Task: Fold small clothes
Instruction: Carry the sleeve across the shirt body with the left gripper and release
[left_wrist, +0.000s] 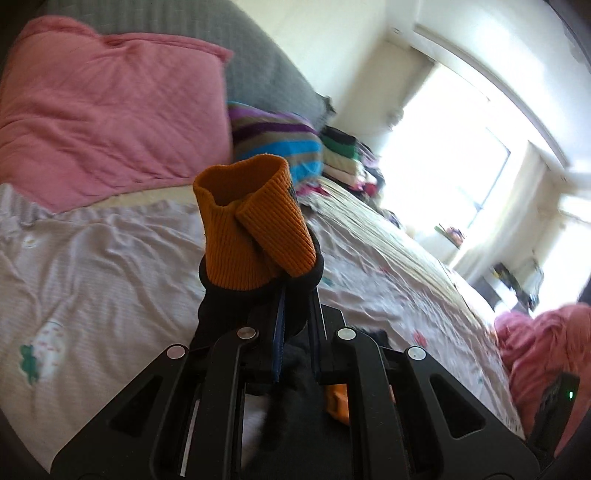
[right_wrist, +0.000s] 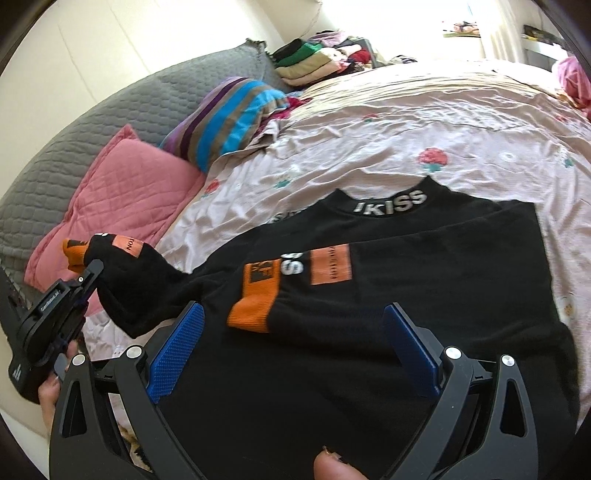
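Black sweatshirt (right_wrist: 406, 277) with orange patches lies spread flat on the floral bedsheet (right_wrist: 369, 140), collar toward the grey headboard (right_wrist: 129, 103) and pink pillow (right_wrist: 122, 192). Its left sleeve (right_wrist: 136, 280) is lifted off the bed, the orange ribbed cuff (left_wrist: 251, 221) clamped between the left gripper (left_wrist: 295, 295) jaws. Right gripper (right_wrist: 291, 347) hovers over the hem, jaws wide apart.

A black sweater (right_wrist: 406, 280) with orange patches lies flat on the flowered bed sheet (right_wrist: 369, 140). The right gripper (right_wrist: 291, 350) hovers over its lower part with the blue fingers (right_wrist: 177, 350) wide apart. At the left, the left gripper (right_wrist: 90, 269) pinches one sleeve (right_wrist: 129, 280) near its orange cuff (right_wrist: 72, 251), lifted beside a pink pillow (right_wrist: 122, 195).
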